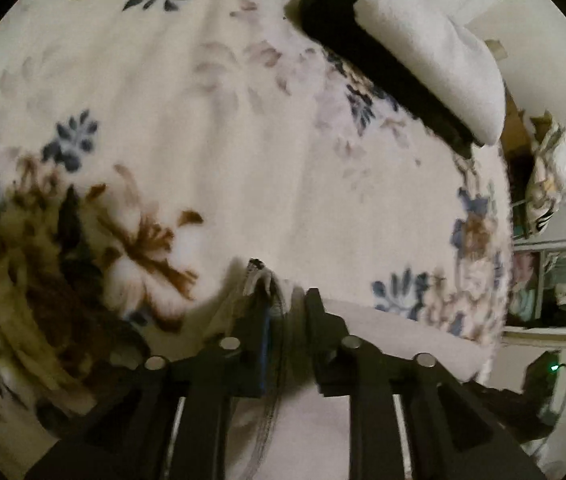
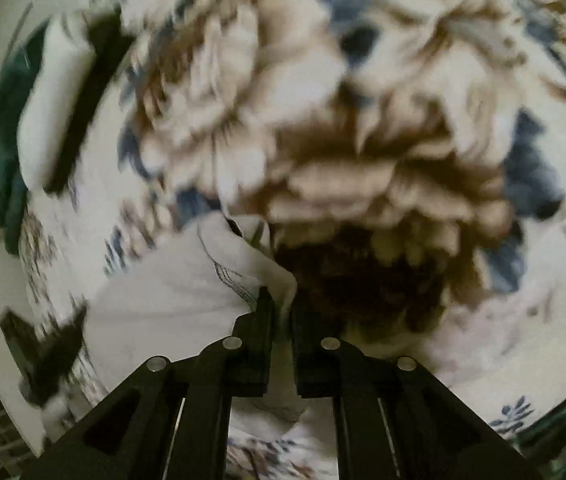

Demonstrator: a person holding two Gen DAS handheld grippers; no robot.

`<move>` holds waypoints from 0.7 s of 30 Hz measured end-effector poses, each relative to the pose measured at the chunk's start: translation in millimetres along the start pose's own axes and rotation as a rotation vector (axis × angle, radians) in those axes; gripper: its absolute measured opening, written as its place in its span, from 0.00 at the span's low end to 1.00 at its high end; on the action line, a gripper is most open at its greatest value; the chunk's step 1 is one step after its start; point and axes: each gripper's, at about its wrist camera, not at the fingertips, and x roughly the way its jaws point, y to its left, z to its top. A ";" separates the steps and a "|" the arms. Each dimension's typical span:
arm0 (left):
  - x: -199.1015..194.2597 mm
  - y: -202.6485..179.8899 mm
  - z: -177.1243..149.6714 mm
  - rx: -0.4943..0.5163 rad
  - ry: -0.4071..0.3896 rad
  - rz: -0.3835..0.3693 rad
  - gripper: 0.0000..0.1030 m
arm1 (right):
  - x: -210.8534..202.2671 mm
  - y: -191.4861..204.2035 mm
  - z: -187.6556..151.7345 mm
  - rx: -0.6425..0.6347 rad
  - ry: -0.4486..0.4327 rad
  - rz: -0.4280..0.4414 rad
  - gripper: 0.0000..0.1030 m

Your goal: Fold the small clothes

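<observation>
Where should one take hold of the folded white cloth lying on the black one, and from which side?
Probably at the rounded free end of the folded white cloth, which overhangs the black cloth, coming in over the floral blanket. That end looks thick and clear of other things.

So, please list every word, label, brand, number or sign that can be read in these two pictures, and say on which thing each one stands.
None: no readable text appears in either view.
The white garment shows only a stitched seam line, no letters.
The floral blanket carries a flower pattern, no writing.
The folded white and black pile shows no label.
The shelf items at the right edge are too small and blurred to read.
</observation>
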 end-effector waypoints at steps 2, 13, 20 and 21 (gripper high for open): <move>-15.3 0.9 -3.3 -0.013 0.002 -0.003 0.30 | -13.5 7.5 -0.2 -0.033 -0.033 -0.022 0.25; -29.9 -26.2 -18.1 0.095 -0.086 0.040 0.48 | -10.8 42.4 8.2 -0.057 0.009 0.327 0.38; 6.4 -1.1 -12.4 0.109 -0.060 0.071 0.50 | 22.3 49.7 20.7 -0.037 -0.025 0.161 0.38; -1.8 -1.2 -13.5 0.100 -0.065 0.056 0.50 | 16.9 55.8 17.4 -0.067 -0.033 0.155 0.41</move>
